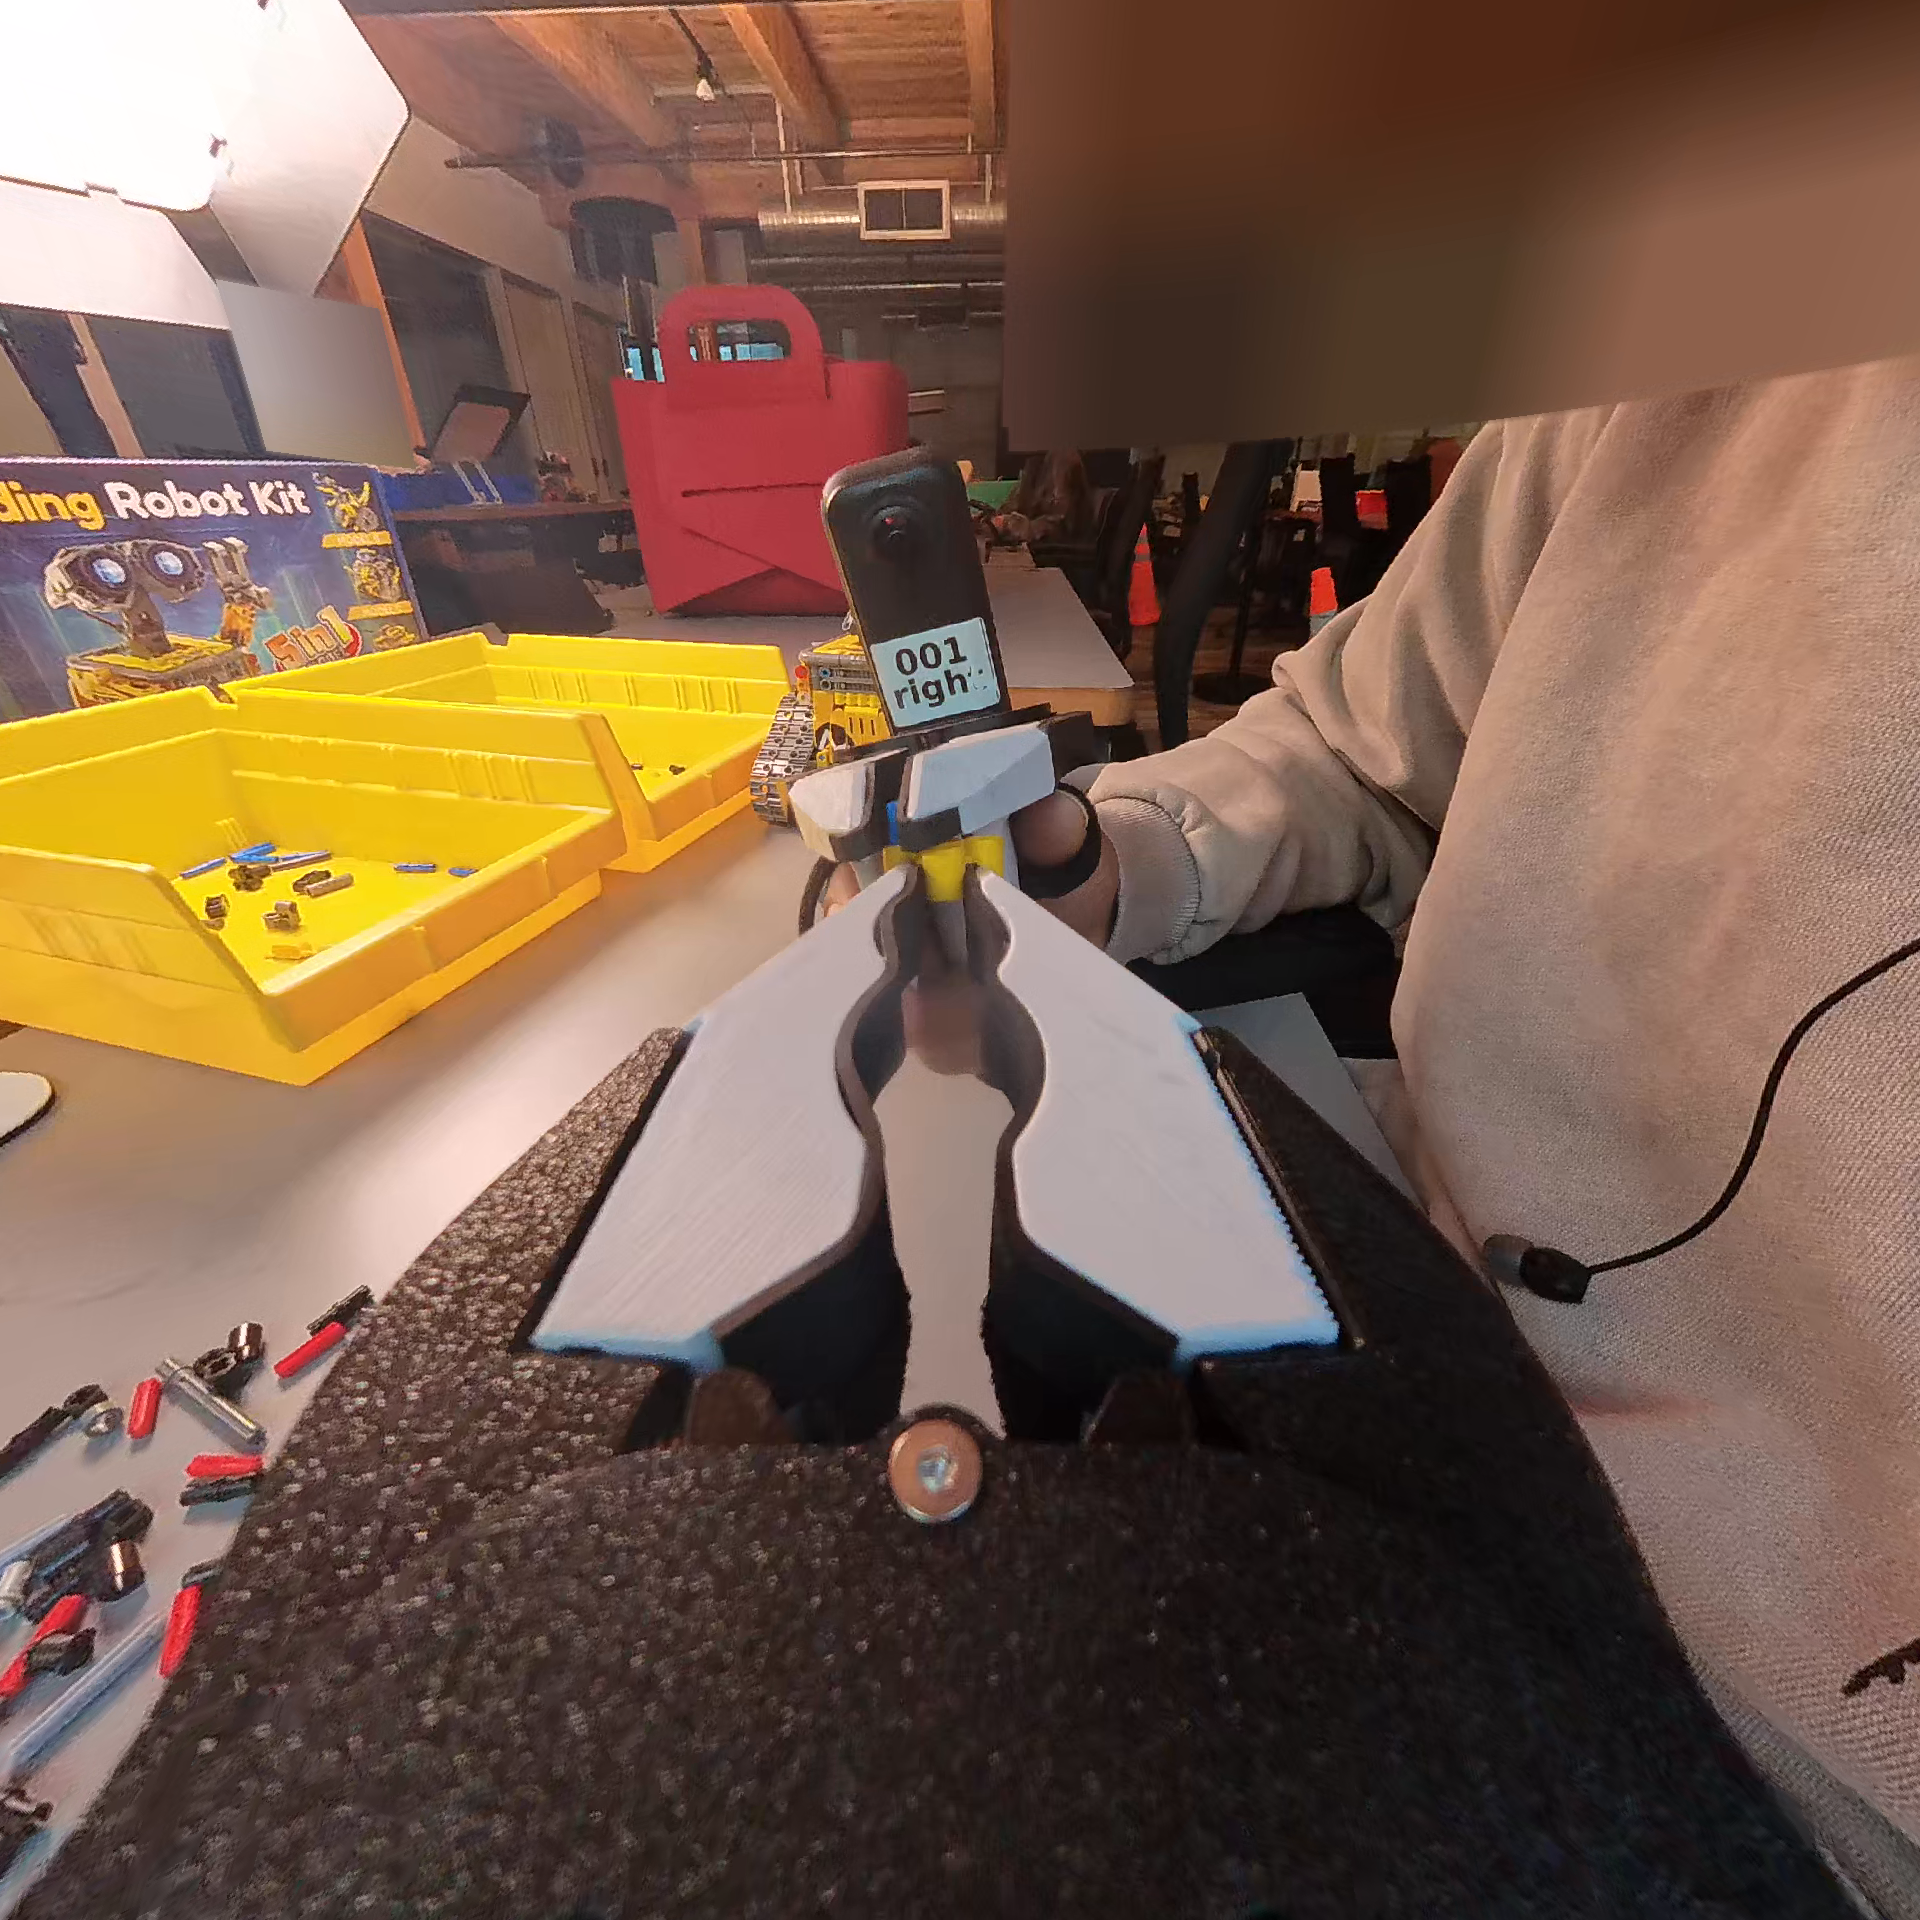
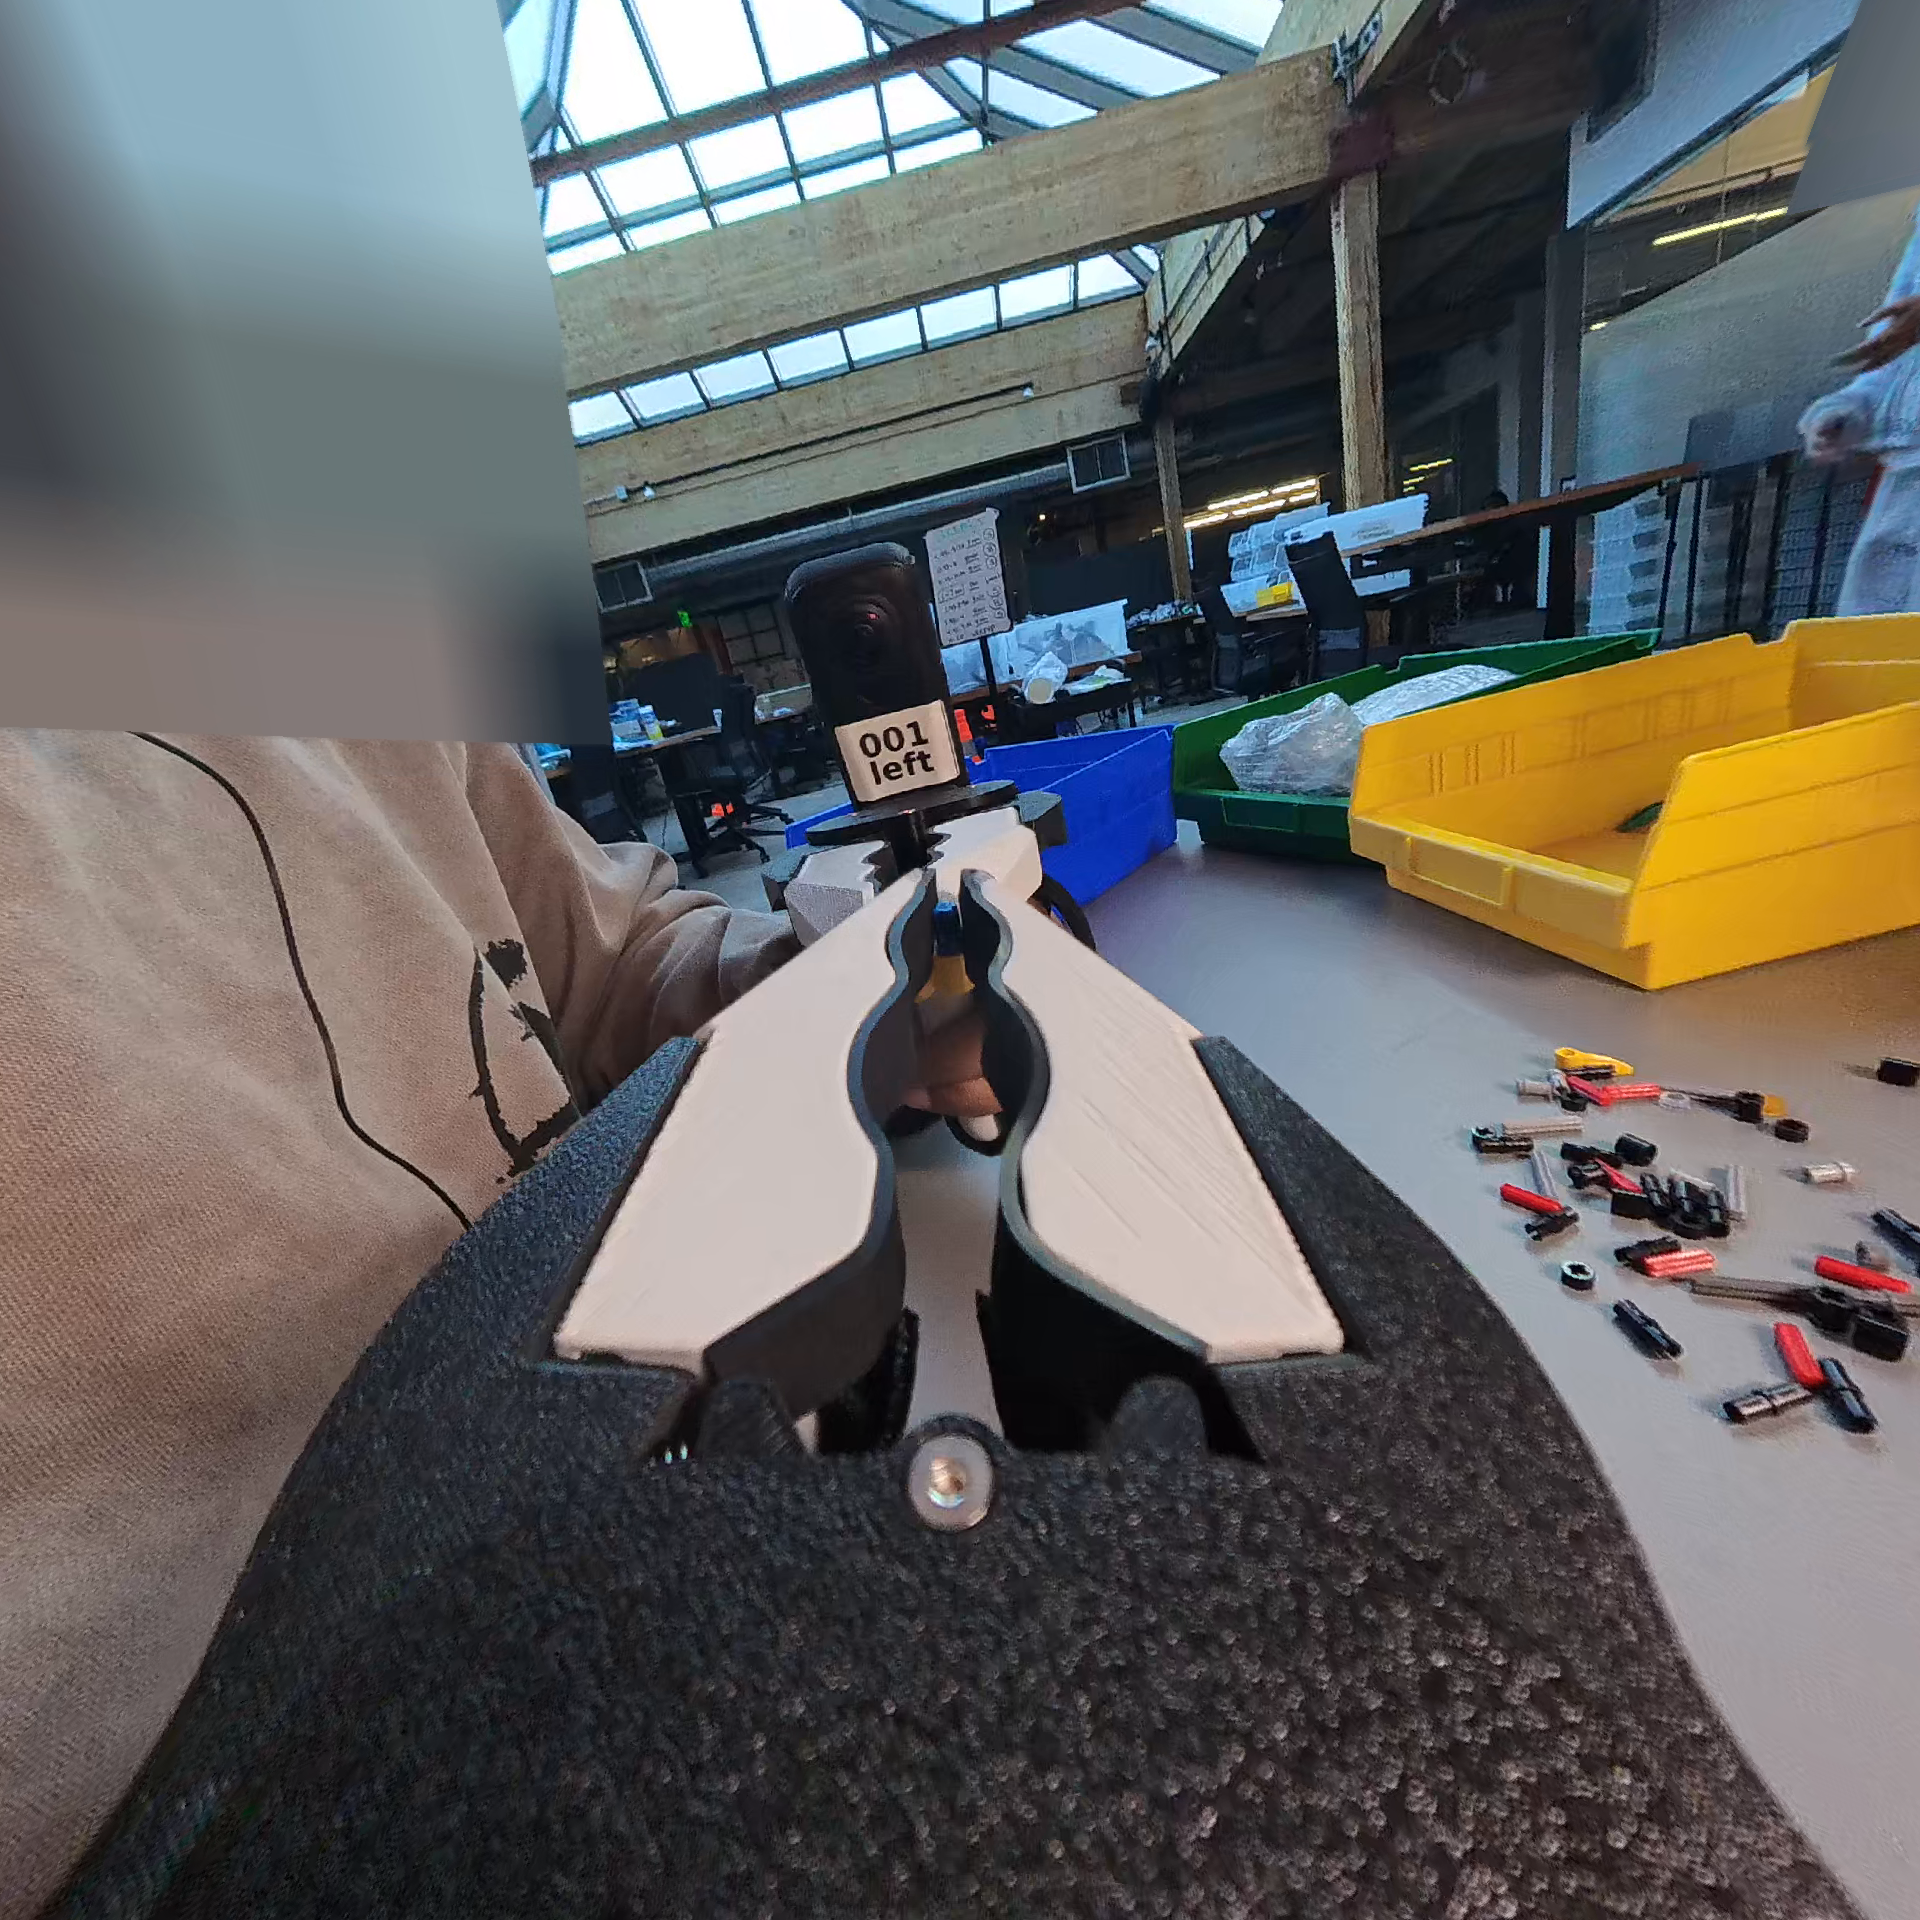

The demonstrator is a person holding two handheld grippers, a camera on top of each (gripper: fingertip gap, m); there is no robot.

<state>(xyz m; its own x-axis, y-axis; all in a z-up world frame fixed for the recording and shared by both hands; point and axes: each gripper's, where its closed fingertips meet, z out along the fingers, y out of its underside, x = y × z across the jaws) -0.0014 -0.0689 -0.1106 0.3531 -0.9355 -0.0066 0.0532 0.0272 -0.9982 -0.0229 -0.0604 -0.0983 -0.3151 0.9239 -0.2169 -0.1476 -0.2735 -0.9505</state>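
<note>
The two grippers point at each other above the grey table (image 1: 260, 1174), tips almost touching. My left gripper (image 1: 940, 878) is shut on a small yellow brick piece (image 1: 943, 881). My right gripper (image 2: 940, 885) is shut on a short blue pin (image 2: 945, 920), which sits right at the yellow piece (image 2: 943, 977). In the left wrist view the right gripper (image 1: 896, 808) shows straight ahead with the blue pin (image 1: 894, 821) between its tips. In the right wrist view the left gripper (image 2: 902, 860) shows just beyond. A hand holds each gripper from behind.
Yellow bins (image 1: 312, 997) with small parts, a robot kit box (image 1: 197, 561), a red bag (image 1: 758, 468) and a yellow tracked model (image 1: 821, 717) stand at left. Loose red and black pins (image 2: 1704, 1205) lie on the table. Blue (image 2: 1112, 790) and green (image 2: 1278, 821) bins stand behind. The person's torso (image 1: 1621, 935) is close. My left and right fingertips are right by each other.
</note>
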